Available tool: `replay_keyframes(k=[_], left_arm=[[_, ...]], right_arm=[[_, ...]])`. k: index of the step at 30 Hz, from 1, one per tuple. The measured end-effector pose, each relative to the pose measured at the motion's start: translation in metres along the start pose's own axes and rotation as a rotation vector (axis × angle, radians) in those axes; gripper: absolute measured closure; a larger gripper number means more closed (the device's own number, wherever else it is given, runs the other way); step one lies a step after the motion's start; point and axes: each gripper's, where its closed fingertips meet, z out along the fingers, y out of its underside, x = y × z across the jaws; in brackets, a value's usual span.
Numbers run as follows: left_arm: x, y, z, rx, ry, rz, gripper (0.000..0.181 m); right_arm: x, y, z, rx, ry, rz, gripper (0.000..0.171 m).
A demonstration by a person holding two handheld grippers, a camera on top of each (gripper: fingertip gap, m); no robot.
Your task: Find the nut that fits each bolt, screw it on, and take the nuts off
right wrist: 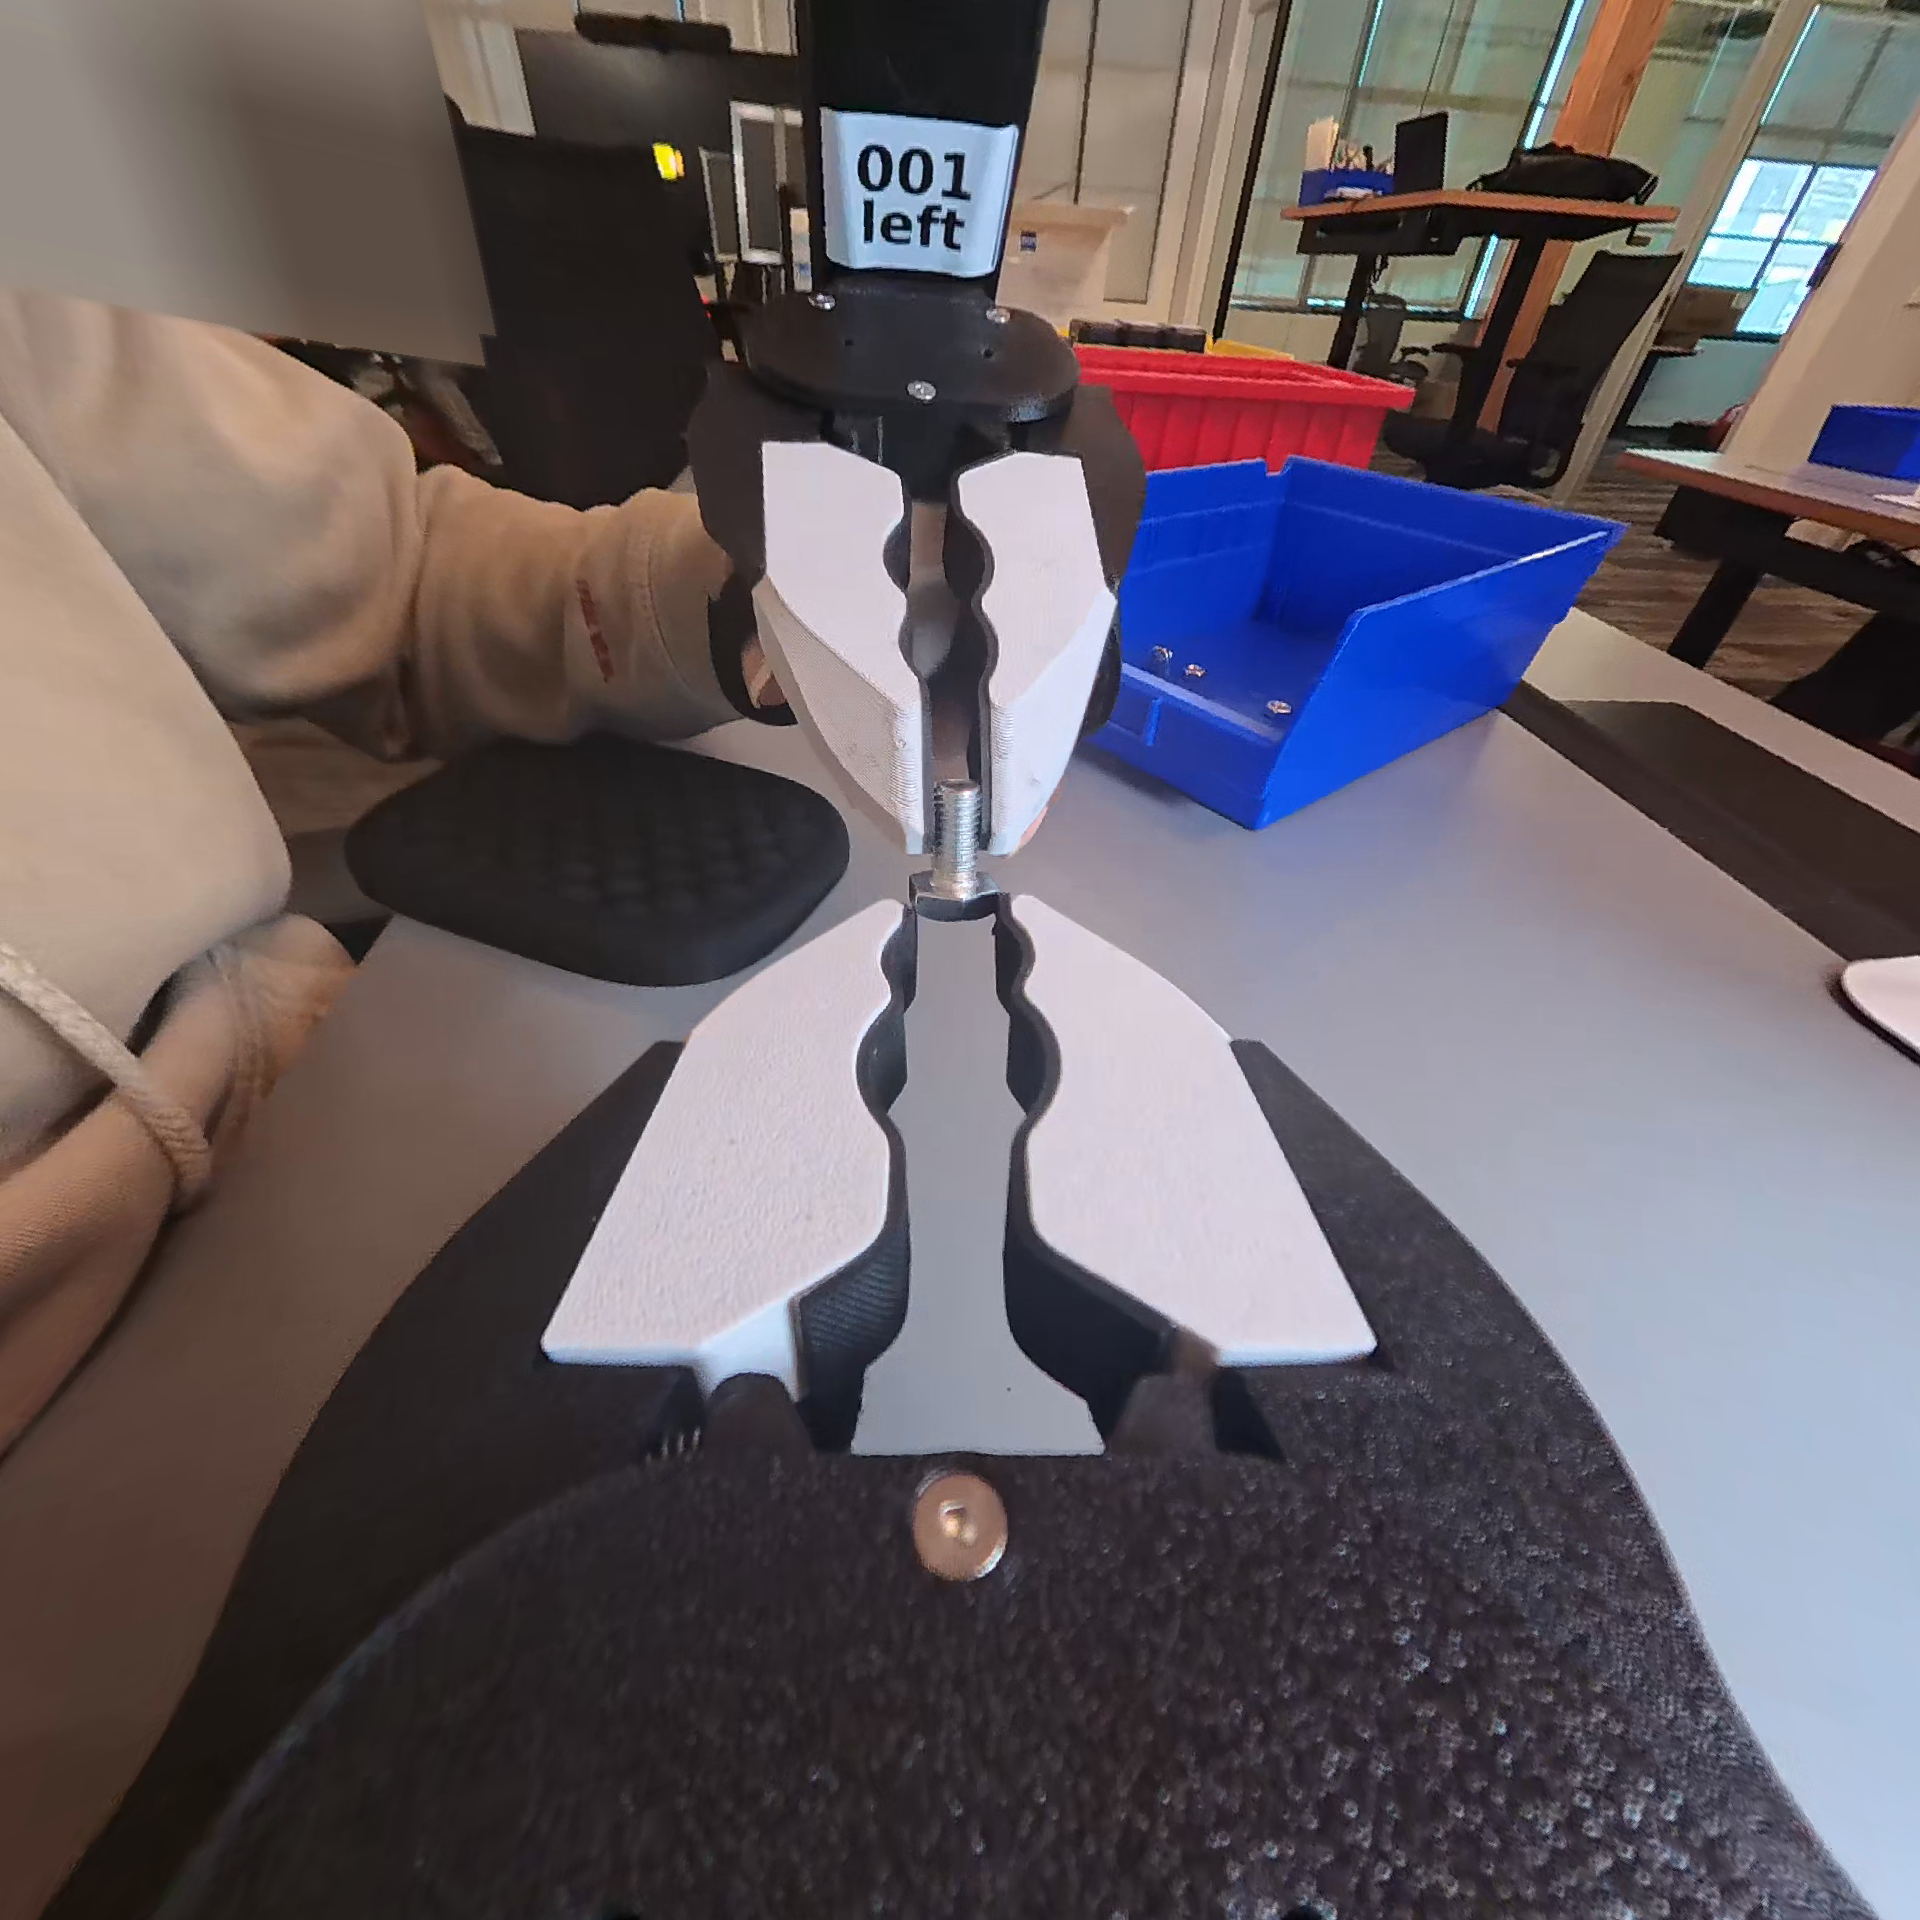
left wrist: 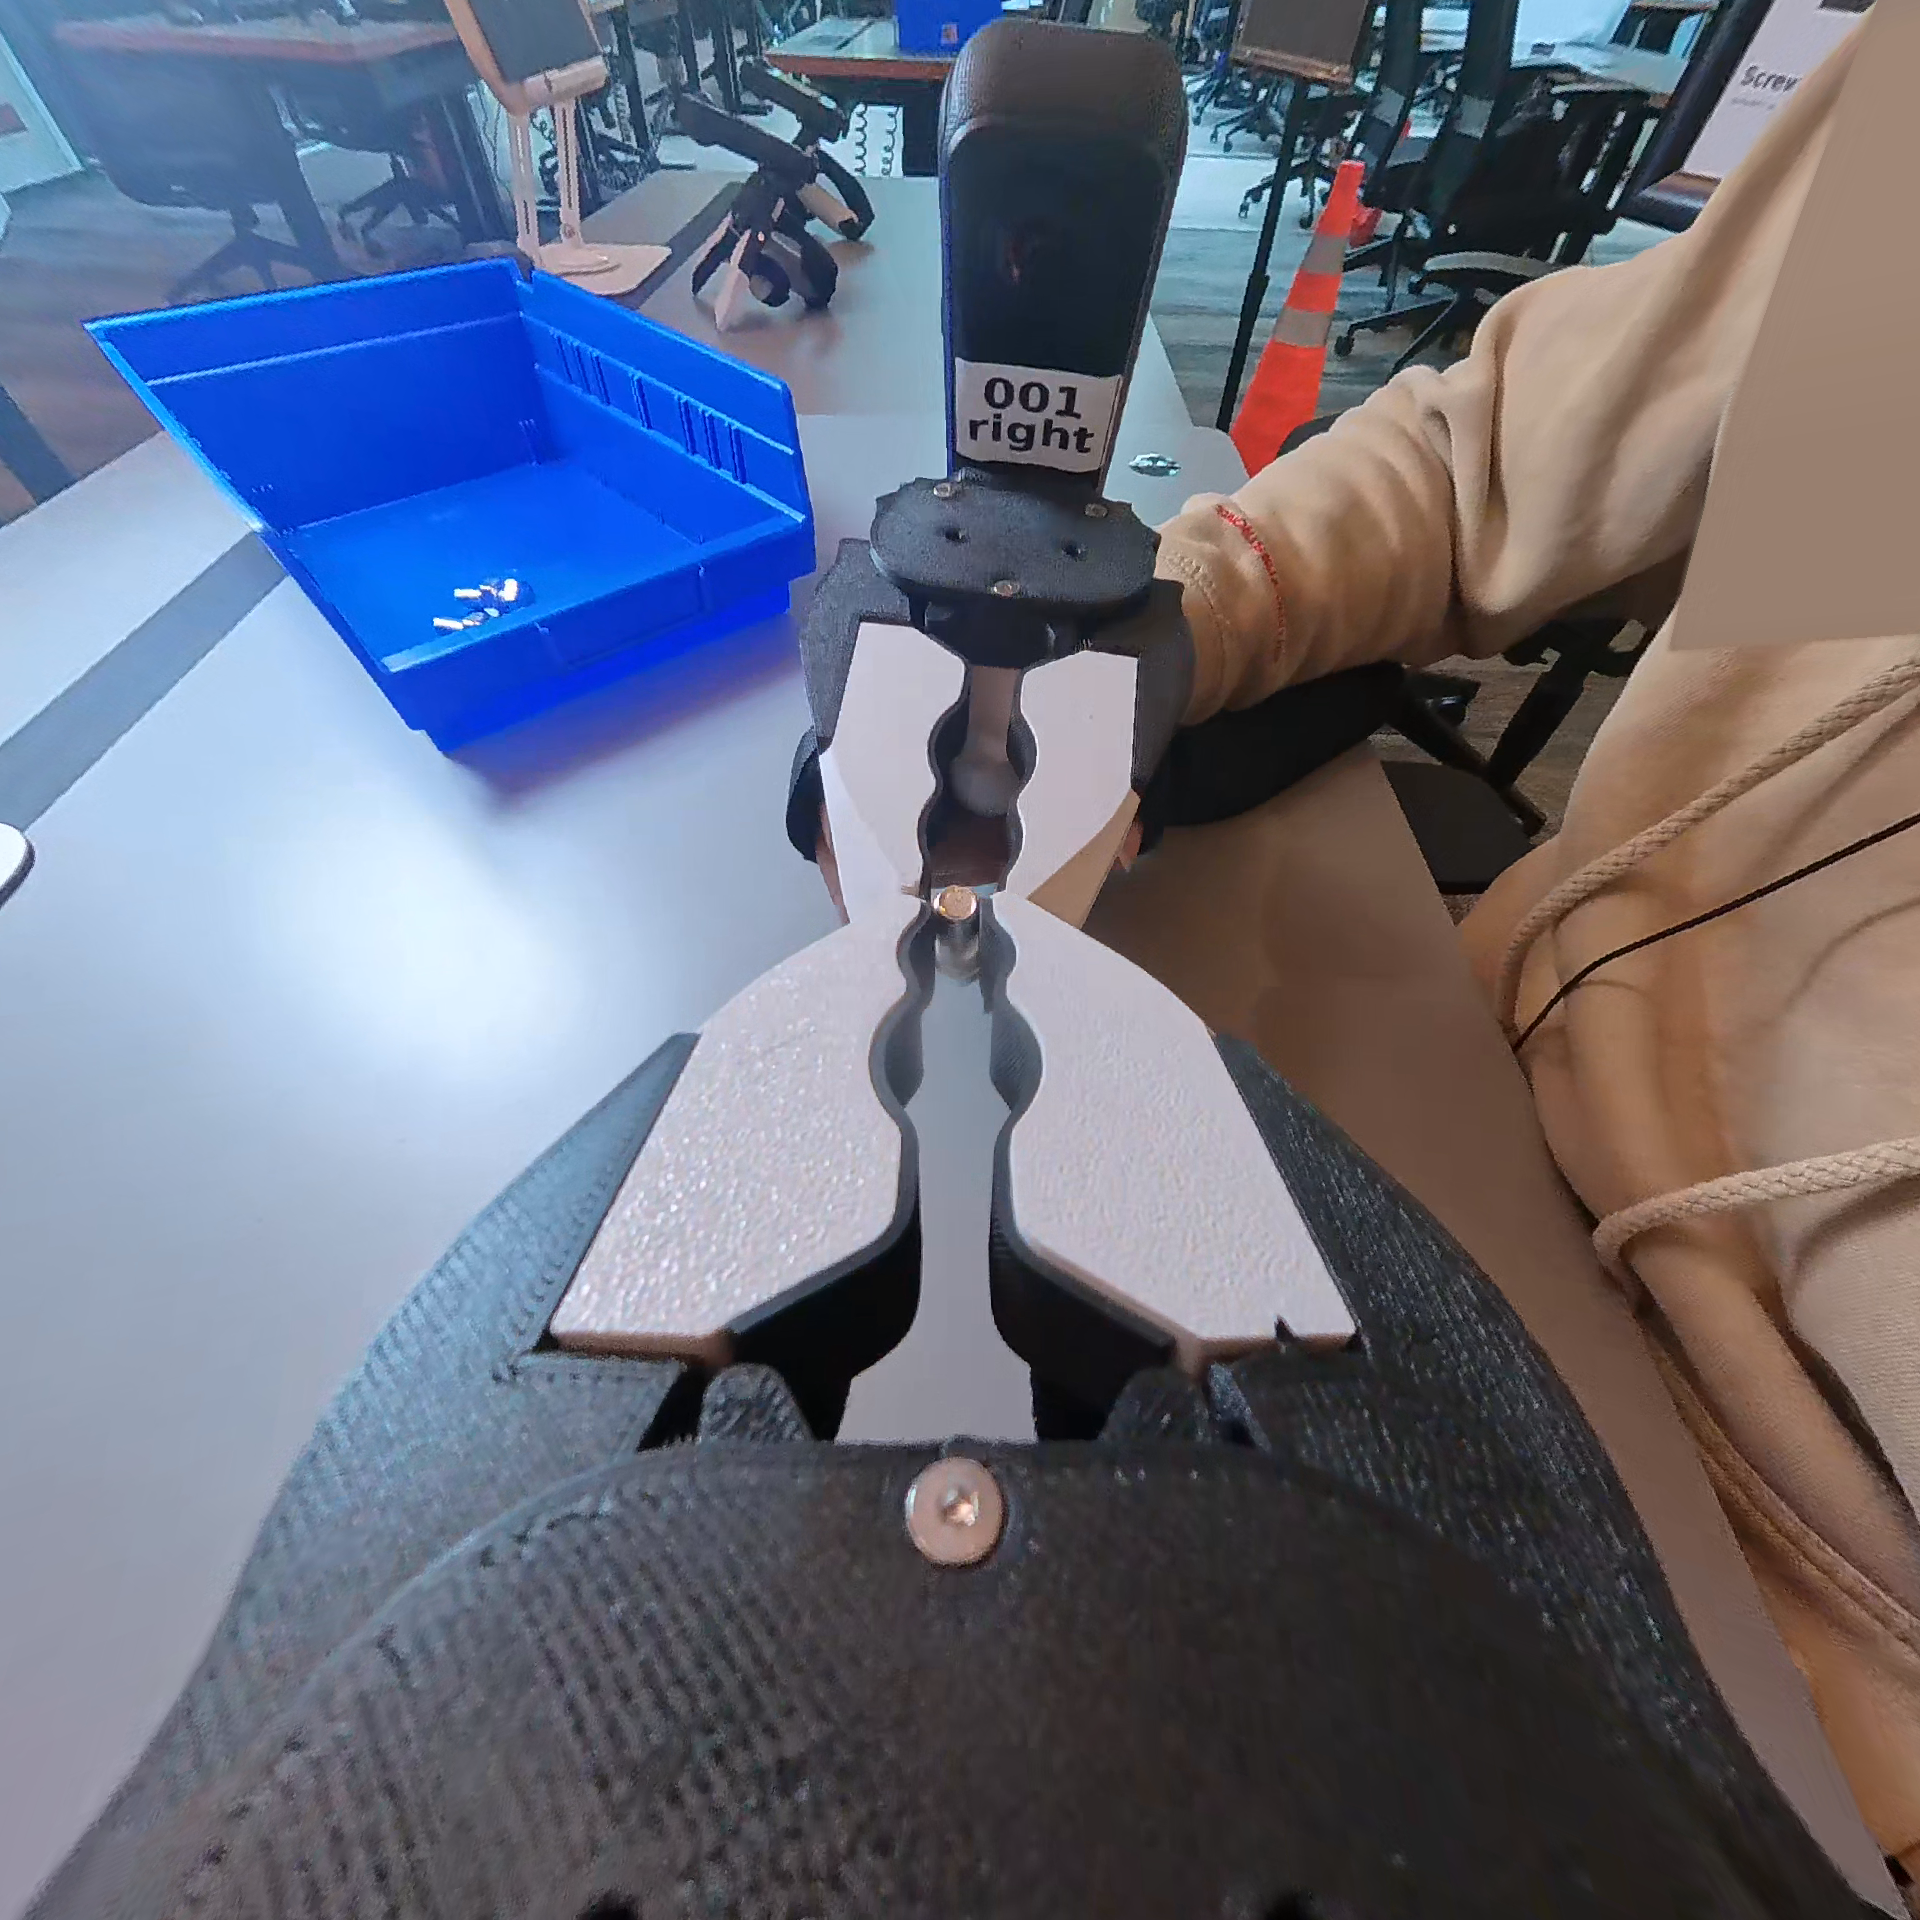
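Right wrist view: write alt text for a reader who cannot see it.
The right gripper pinches a small nut at its tips, threaded on a bolt held by the left gripper facing it above a grey table. Behind, to the right, an open blue bin holds a few small metal parts.

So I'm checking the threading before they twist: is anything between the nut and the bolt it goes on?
Nothing visible. The right gripper pinches the nut, and the bolt, held by the left gripper, already meets the nut end-on, its tip at or in the nut's hole. Only grey table lies beneath them.
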Motion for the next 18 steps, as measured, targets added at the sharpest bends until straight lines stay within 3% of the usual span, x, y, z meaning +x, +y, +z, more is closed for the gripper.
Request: replay_keyframes(k=[18], left_arm=[[0.0036, 0.0065, 0.0069, -0.041, -0.022, 0.062, 0.174]], right_arm=[[-0.0049, 0.0067, 0.0035, -0.033, -0.034, 0.020, 0.156]])
